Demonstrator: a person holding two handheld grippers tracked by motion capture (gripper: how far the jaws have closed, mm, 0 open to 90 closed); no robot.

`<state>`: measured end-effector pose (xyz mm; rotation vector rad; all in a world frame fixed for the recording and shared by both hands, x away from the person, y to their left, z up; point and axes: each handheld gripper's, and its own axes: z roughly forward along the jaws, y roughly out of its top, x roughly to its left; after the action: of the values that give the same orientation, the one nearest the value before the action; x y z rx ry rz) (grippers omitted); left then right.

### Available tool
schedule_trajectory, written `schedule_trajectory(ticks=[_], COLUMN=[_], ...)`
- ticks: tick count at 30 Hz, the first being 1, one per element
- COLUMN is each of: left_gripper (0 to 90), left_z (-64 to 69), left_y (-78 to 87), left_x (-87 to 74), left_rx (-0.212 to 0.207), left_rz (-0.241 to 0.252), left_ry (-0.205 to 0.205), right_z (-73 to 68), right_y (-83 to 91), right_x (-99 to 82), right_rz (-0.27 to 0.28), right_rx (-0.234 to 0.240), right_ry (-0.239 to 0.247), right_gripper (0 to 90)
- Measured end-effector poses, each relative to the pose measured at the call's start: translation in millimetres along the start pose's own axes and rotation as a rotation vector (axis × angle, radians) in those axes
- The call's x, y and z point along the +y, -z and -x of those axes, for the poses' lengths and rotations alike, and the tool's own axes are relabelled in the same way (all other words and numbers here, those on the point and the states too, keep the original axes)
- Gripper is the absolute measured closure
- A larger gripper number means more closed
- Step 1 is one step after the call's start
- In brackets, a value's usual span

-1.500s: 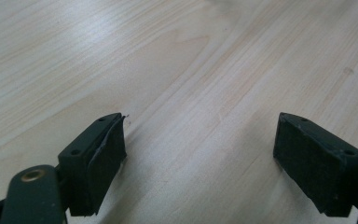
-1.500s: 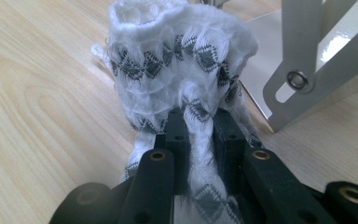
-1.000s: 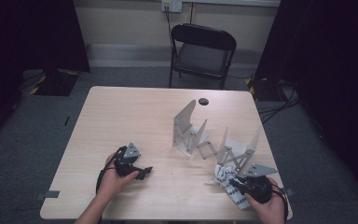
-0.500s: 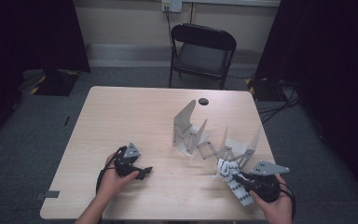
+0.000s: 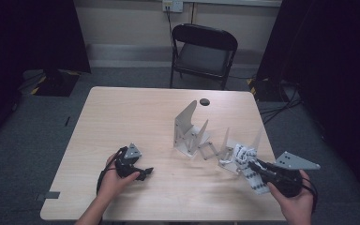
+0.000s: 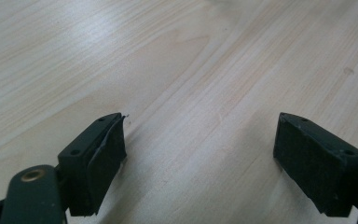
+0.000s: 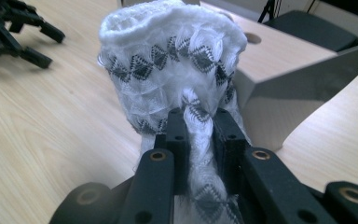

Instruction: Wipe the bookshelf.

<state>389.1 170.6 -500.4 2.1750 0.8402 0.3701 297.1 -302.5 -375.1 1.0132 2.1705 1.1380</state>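
A white knitted sock [image 5: 242, 156] with a black diamond pattern hangs from my right gripper [image 5: 254, 165] above the table's front right. In the right gripper view the black jaws are shut on a bunched fold of the sock [image 7: 168, 70], pinched at my right gripper [image 7: 200, 128], and the cuff bulges open above them. My left gripper [image 5: 143, 173] rests low at the front left, held by a hand. In the left gripper view my left gripper [image 6: 200, 144] stands wide open over bare wood, with nothing between its pads [image 6: 107, 154].
A grey metal stand [image 5: 187, 125] with upright pointed plates sits mid-table, and a second one [image 5: 255, 139] stands just behind the sock, close beside it as a grey plate [image 7: 303, 93]. A small black disc [image 5: 204, 101] lies near the far edge. A black chair [image 5: 204, 51] stands beyond.
My right gripper has risen from the table's front right edge, lifting the sock with it. The left hand and gripper have stayed put.
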Motion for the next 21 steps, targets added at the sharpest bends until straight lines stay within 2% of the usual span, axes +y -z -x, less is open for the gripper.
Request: schedule_trajectory(ticks=[13, 21], left_gripper=[16.4, 16.4], left_z=[-0.2, 0.0], left_y=[0.2, 0.0], left_x=[0.1, 0.0], left_rx=[0.000, 0.000], left_rz=[-0.002, 0.000], left_ry=[-0.003, 0.001], right_z=[4.1, -3.0], right_y=[-48.9, -69.2], right_x=[-54.8, -73.3], right_rz=[-0.171, -0.258], right_rx=[0.029, 0.048], right_ry=[-0.050, -0.037], right_gripper=[79.1, 78.5])
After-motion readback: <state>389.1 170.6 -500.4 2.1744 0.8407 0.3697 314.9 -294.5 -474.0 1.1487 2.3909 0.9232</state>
